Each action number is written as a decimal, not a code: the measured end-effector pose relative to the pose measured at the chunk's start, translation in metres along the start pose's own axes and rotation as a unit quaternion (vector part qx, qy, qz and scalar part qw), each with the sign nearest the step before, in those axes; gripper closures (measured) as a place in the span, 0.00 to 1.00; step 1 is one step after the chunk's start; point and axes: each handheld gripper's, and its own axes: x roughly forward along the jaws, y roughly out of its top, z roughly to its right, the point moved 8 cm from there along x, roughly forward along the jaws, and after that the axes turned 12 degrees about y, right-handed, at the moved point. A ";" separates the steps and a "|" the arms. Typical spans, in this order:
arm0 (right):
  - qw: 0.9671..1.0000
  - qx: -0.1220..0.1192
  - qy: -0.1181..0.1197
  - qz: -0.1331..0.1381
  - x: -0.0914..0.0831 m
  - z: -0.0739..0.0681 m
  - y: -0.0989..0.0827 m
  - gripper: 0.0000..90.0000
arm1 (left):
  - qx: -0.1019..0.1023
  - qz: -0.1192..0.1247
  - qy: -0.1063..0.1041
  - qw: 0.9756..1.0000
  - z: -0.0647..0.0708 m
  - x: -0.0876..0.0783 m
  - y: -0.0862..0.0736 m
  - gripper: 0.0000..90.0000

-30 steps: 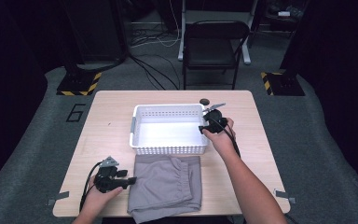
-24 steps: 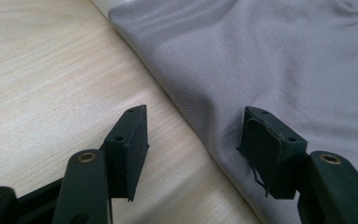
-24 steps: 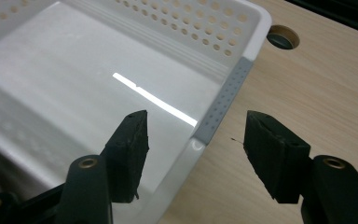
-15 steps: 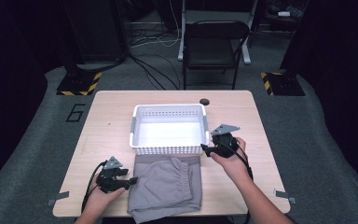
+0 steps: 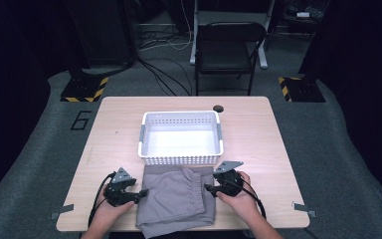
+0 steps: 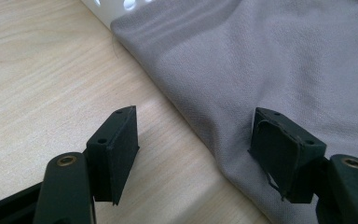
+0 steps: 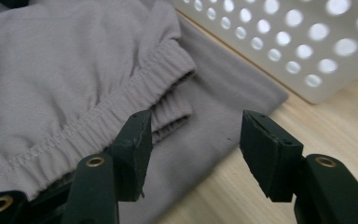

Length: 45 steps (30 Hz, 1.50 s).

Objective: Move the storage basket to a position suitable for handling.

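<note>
The grey shorts (image 5: 176, 199) lie folded at 6 o'clock from the empty basket (image 5: 180, 158). The left gripper (image 5: 142, 193) has just been opening and the right gripper (image 5: 206, 187) is open too; nothing is gripped. Putting the shorts in looks still to do.

Grey shorts (image 5: 176, 199), folded, are lying flat on the wooden surface (image 5: 258, 129) at its near edge, their far edge touching the front wall of the white perforated basket (image 5: 181, 159). The ribbed elastic waistband (image 7: 121, 109) is running across the top layer; the fabric is lying lightly creased.

left gripper (image 5: 140, 193) jaws just opened wider, low | right gripper (image 5: 208, 188) jaws apart, low
</note>
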 end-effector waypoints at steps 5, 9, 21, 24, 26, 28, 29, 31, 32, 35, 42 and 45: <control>1.000 0.004 0.004 -0.015 0.015 -0.006 -0.008 0.45 | 0.006 0.004 0.004 1.000 0.002 0.001 0.000 0.28; 1.000 -0.001 -0.002 -0.018 0.016 -0.004 -0.010 0.42 | 0.011 0.007 0.004 1.000 0.002 0.002 0.000 0.27; 0.999 0.020 -0.026 -0.016 0.020 0.003 -0.022 0.18 | 0.019 0.007 0.020 1.000 0.005 0.003 -0.001 0.27; 1.000 0.011 -0.025 -0.011 0.020 0.005 -0.022 0.17 | 0.019 0.006 0.024 1.000 0.005 0.002 -0.001 0.27; 0.999 0.021 -0.027 -0.007 0.020 0.004 -0.023 0.17 | 0.010 0.004 0.027 1.000 0.006 0.002 -0.001 0.28; 0.999 0.015 -0.029 -0.008 0.020 0.005 -0.023 0.17 | 0.006 0.004 0.029 1.000 0.006 0.002 -0.001 0.28; 0.999 0.015 -0.030 -0.009 0.019 0.004 -0.023 0.18 | -0.001 0.004 0.027 1.000 0.006 0.001 0.000 0.33; 0.999 0.016 -0.028 0.001 0.019 0.002 -0.022 0.29 | -0.007 0.004 0.025 1.000 0.006 0.001 0.000 0.36; 1.000 0.015 -0.024 -0.002 0.018 0.000 -0.022 0.34 | -0.010 -0.003 0.019 1.000 0.007 -0.001 0.000 0.37; 0.999 0.023 -0.022 -0.010 0.018 -0.006 -0.020 0.45 | -0.026 -0.005 0.018 0.999 0.011 -0.003 0.000 0.38; 0.999 0.043 -0.029 -0.007 0.012 -0.014 -0.021 0.49 | -0.058 -0.003 0.008 0.998 0.023 -0.017 0.003 0.33; 0.998 0.048 -0.032 -0.002 0.011 -0.019 -0.020 0.45 | -0.053 0.000 0.007 0.999 0.027 -0.018 0.002 0.32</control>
